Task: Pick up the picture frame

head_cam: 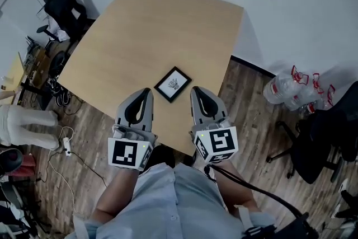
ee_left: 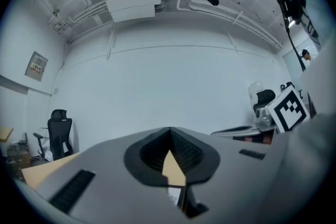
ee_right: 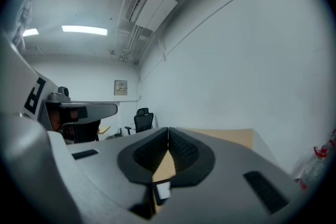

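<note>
A small black picture frame with a white print lies flat on the wooden table, near its front edge. My left gripper hovers just left of the frame, my right gripper just right of it; both point level over the table edge with jaws shut and nothing between them. Through the shut jaws of the left gripper a sliver of the frame shows; the right gripper shows the same frame low between its jaws.
Black office chairs stand at the far left and at the right. Clear water bottles lie on the floor by the wall at right. Cables and a power strip lie on the wood floor at left.
</note>
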A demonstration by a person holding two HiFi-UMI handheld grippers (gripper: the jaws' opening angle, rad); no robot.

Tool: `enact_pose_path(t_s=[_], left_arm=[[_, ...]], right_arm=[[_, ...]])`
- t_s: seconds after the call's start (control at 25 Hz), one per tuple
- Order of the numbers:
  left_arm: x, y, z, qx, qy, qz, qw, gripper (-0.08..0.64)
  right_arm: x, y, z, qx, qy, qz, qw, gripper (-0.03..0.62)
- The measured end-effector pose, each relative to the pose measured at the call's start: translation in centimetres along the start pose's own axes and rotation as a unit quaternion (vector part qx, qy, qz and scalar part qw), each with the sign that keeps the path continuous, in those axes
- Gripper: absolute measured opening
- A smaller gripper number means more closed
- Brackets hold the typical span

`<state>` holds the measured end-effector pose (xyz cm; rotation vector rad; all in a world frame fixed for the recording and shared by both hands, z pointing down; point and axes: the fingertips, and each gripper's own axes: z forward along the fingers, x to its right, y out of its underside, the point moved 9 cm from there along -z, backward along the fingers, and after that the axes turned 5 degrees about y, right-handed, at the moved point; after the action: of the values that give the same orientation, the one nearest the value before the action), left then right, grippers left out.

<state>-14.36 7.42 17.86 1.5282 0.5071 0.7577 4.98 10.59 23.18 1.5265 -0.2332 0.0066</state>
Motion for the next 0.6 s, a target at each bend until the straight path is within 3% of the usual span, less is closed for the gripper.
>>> enact_pose_path(t_s=[0.44, 0.6], left_arm=[[-3.2, 6.6, 7.1, -0.068, 0.059, -0.03, 0.9955, 0.009], [-3.3, 9.2, 9.6, -0.103, 0.075, -0.051, 0.9905, 0.087]], right_arm=[[2.6, 2.1, 4.1, -0.037, 0.048, 0.007, 0.998, 0.003], [4.0, 4.0, 5.5, -0.067, 0.064, 0.022, 0.995, 0.003]])
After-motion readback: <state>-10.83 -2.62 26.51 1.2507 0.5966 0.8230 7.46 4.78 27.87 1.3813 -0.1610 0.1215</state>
